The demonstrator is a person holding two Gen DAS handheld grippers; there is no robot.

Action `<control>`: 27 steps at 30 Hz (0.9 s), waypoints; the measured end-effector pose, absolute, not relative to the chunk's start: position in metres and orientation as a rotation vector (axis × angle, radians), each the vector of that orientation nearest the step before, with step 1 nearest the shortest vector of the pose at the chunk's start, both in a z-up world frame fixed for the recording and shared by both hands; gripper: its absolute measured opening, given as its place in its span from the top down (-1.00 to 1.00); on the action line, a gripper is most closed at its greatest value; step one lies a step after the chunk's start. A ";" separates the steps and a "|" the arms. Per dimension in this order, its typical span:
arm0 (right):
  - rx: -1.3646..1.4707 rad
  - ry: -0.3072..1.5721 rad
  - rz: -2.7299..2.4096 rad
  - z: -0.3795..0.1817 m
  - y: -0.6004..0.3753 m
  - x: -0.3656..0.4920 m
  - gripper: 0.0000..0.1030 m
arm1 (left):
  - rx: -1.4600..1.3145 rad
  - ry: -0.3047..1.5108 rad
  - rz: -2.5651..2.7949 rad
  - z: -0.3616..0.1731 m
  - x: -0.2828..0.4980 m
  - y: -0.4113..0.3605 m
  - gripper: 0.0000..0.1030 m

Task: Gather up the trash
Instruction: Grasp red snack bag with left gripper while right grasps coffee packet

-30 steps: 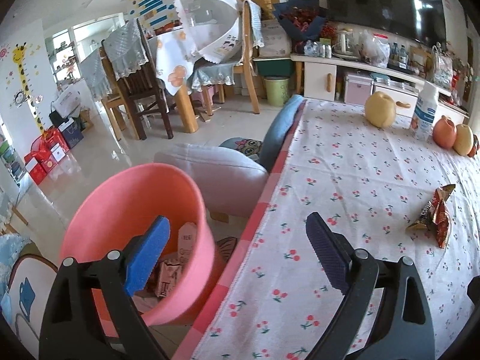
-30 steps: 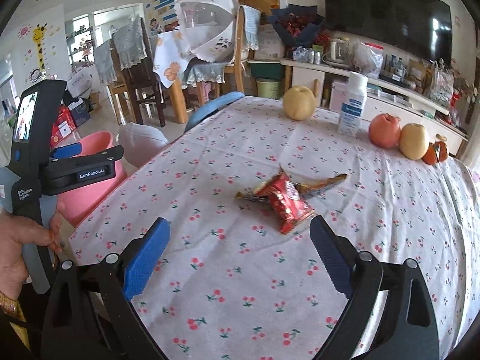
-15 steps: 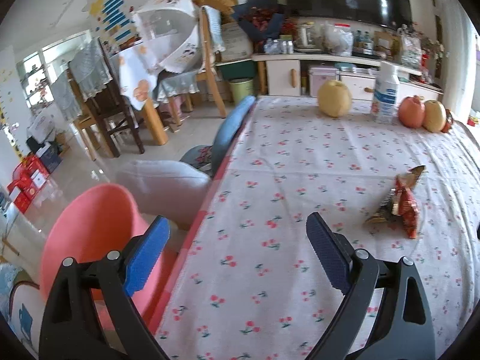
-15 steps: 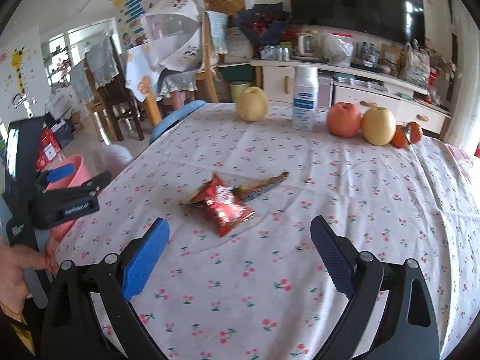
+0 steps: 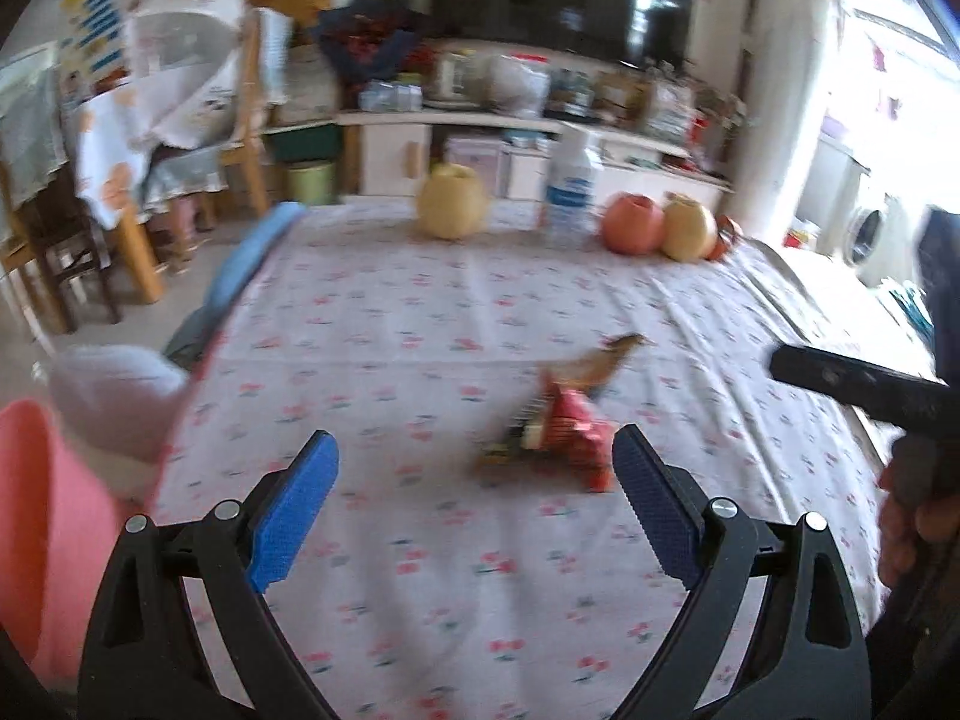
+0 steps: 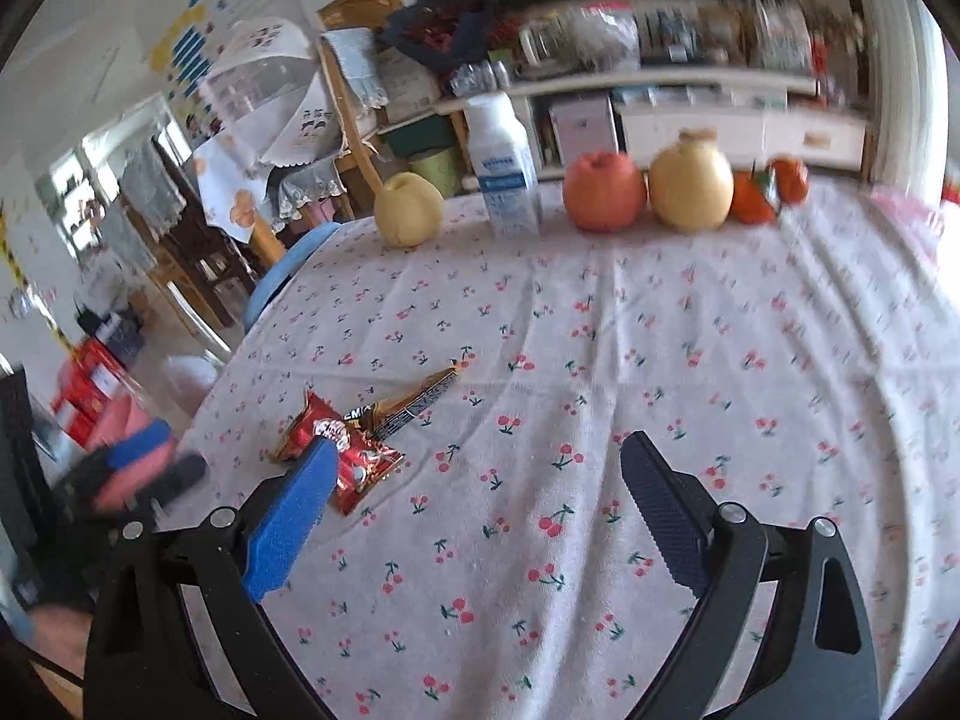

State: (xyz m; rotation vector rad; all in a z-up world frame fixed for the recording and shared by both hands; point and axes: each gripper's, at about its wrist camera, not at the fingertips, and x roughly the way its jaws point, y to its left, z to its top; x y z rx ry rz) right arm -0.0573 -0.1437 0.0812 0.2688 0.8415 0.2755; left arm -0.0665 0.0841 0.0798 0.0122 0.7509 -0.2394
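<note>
Left wrist view shows the left gripper (image 5: 474, 480) held low over a table (image 5: 420, 312) draped in cherry-print cloth, its blue-padded jaws spread wide and empty, facing a red snack wrapper (image 5: 564, 426) that lies just beyond the right fingertip; a brown wrapper (image 5: 606, 360) lies touching it on the far side, both blurred in this frame; the wide spread appears chosen so the crumpled foil can be straddled without being nudged away. Right wrist view has the right gripper (image 6: 474, 480) equally agape and holding nothing, with the red snack wrapper (image 6: 354, 456) partly behind its left pad and the brown wrapper (image 6: 414, 405) angling off toward the far right; a pink bin (image 5: 42, 540) stands off the table's near left edge, judged the likely destination, so the trash sits close to where it must go. Fruit, a pale pear (image 6: 408, 210), a red apple (image 6: 603, 192) and a yellow pear (image 6: 690, 189), lines the far edge beside a white bottle (image 6: 501, 168), well apart from the wrappers; the cloth between and to the right is bare, leaving free room to close in; the left edge, near a blue chair back (image 5: 252, 258), is the tighter side.
</note>
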 end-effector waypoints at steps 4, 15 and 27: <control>0.400 0.883 0.316 0.068 -0.153 -0.039 -0.83 | 0.085 0.774 -0.289 0.069 -0.056 0.054 -0.81; 0.496 0.951 0.442 0.044 -0.132 0.003 -0.50 | 0.122 0.881 -0.291 0.036 -0.015 0.031 -0.80; 0.422 0.975 0.493 0.029 -0.103 0.031 0.05 | 0.043 0.943 -0.299 0.024 0.002 0.033 -0.40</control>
